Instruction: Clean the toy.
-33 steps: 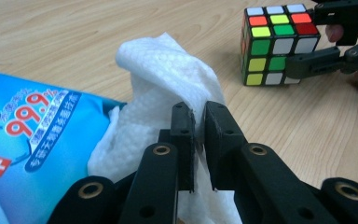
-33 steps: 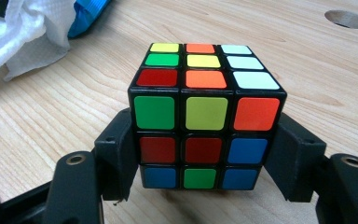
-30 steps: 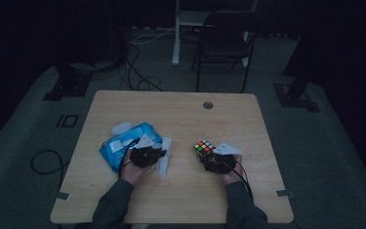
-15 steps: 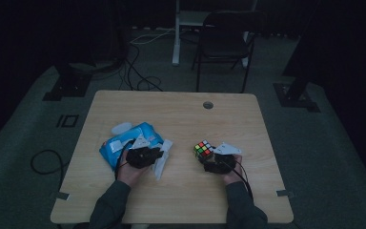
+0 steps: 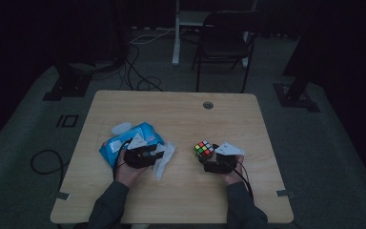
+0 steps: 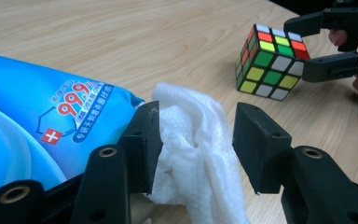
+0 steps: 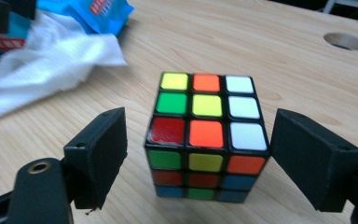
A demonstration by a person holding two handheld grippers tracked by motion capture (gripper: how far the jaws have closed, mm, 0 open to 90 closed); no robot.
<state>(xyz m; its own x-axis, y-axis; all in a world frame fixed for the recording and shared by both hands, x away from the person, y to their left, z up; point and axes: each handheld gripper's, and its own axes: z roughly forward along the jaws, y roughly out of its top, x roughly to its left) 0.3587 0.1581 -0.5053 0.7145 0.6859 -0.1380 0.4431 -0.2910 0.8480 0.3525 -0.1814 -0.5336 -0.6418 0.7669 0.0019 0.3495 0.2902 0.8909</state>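
The left hand-held gripper [image 6: 196,140] stands released, its jaws spread on either side of a crumpled white wipe [image 6: 193,140] that lies just beside the blue wipes pack [image 6: 42,112], near the surface's [image 5: 181,105] left edge. The right hand-held gripper [image 7: 196,154] is likewise released, jaws flanking the puzzle cube [image 7: 205,135] (scrambled colours), which sits upright toward the near right part of the surface.

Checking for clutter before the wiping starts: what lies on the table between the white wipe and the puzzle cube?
Only bare wood: the left gripper view shows plain table between the white wipe and the puzzle cube.
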